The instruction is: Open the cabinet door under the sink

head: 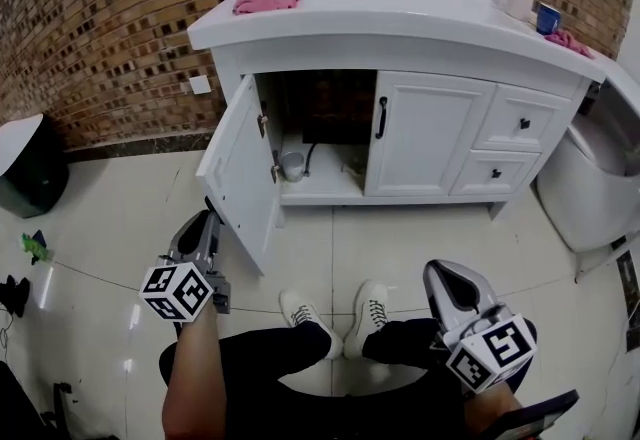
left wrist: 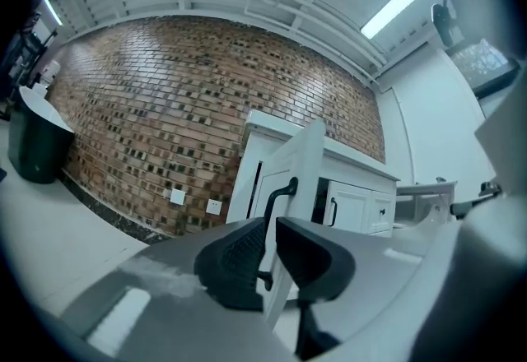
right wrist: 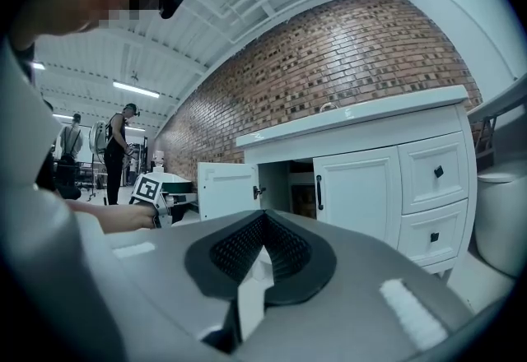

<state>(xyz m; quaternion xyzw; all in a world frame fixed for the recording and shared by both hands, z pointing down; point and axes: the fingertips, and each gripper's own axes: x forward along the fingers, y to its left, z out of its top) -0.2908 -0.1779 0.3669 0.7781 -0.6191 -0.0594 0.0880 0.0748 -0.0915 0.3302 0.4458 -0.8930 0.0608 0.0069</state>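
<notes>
The white vanity (head: 400, 28) has its left door (head: 240, 168) swung wide open toward me; the right door (head: 425, 133) is closed. My left gripper (head: 207, 215) sits at the open door's free edge. In the left gripper view its jaws (left wrist: 272, 225) stand slightly apart, with the door's black handle (left wrist: 280, 197) showing in the narrow gap; I see no pad pressing on it. My right gripper (head: 440, 268) hangs low over my right knee, away from the cabinet, with its fingertips (right wrist: 263, 219) together and nothing between them.
Inside the cabinet are a pipe and a metal cup (head: 292, 166). Two drawers (head: 522, 118) sit right of the closed door. A white toilet (head: 590, 178) stands at the right and a black bin (head: 30, 168) at the left. My shoes (head: 340, 313) rest on the tile floor.
</notes>
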